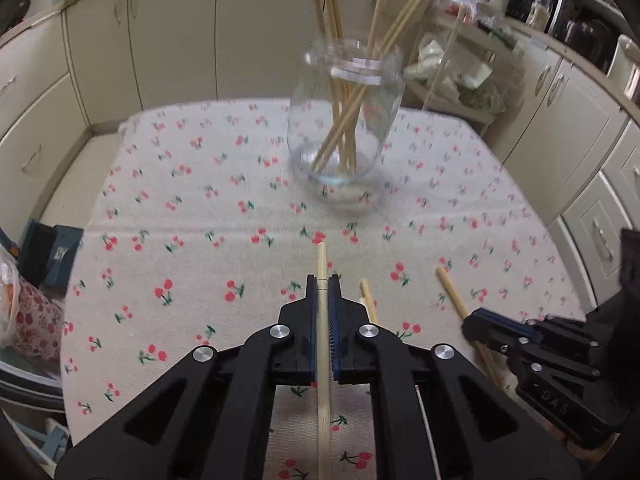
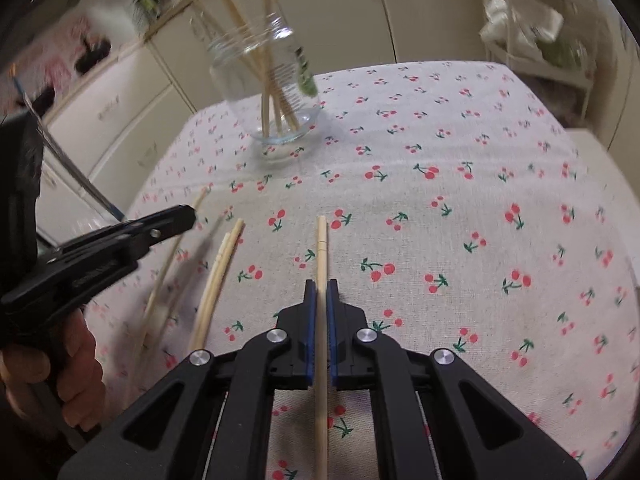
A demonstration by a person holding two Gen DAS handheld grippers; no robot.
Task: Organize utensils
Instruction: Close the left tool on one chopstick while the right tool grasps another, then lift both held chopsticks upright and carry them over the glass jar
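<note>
A clear glass jar (image 1: 344, 120) (image 2: 268, 92) holding several wooden chopsticks stands on the cherry-print tablecloth (image 1: 200, 208) (image 2: 440, 160). My left gripper (image 1: 323, 280) is shut on a single chopstick (image 1: 321, 256) that runs lengthwise between its pads. My right gripper (image 2: 321, 284) is shut on another chopstick (image 2: 321, 240) in the same way. Each gripper shows in the other's view: the right one (image 1: 470, 326) with its chopstick (image 1: 450, 288), the left one (image 2: 186, 216) with its chopstick (image 2: 200, 200). Two loose chopsticks (image 2: 224, 264) (image 1: 368, 296) lie on the cloth between the grippers.
Cream cabinets (image 1: 168, 40) surround the table. A cluttered white rack (image 1: 460, 76) stands behind the jar. A blue box (image 1: 52, 256) and a plastic bag (image 1: 16, 304) sit off the cloth's left edge. A hand (image 2: 76, 360) grips the left tool.
</note>
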